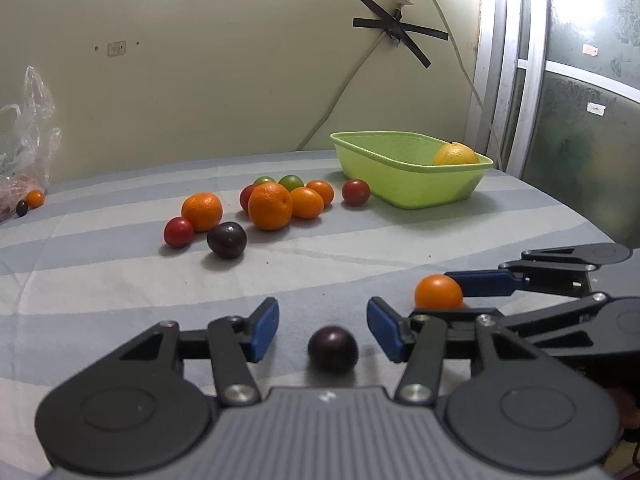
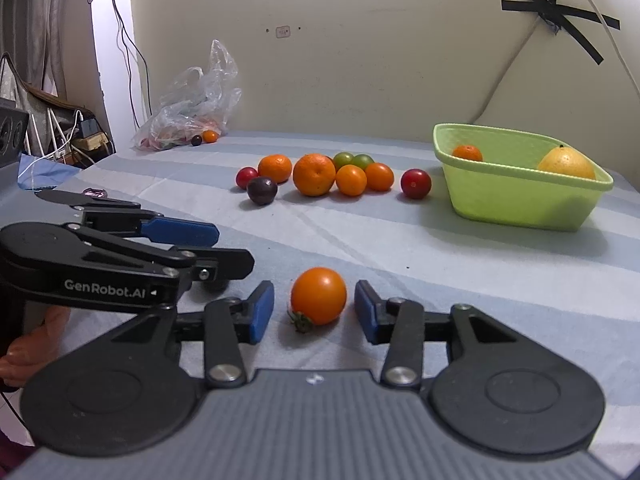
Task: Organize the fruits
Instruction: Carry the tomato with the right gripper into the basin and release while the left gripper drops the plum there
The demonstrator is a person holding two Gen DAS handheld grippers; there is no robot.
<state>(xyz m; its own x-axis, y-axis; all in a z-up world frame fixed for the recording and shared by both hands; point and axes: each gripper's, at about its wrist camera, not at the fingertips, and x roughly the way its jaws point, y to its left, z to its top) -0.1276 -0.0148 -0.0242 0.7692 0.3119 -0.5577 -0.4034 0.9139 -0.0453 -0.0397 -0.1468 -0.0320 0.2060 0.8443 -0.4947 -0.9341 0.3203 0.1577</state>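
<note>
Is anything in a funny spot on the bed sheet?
Yes. A small orange tomato and a dark purple one lie far off beside the crinkled clear plastic bag, apart from the main fruit cluster near the green plastic basket.

One green basket (image 2: 520,200), two grippers, one plastic bag (image 2: 192,116).

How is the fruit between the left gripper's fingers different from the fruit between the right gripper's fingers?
The dark purple fruit is almost black, while the orange tomato is bright orange. The orange tomato shows a green stem cap; the dark purple fruit shows none. Both are round, lie on the striped cloth and sit untouched between open fingers.
</note>
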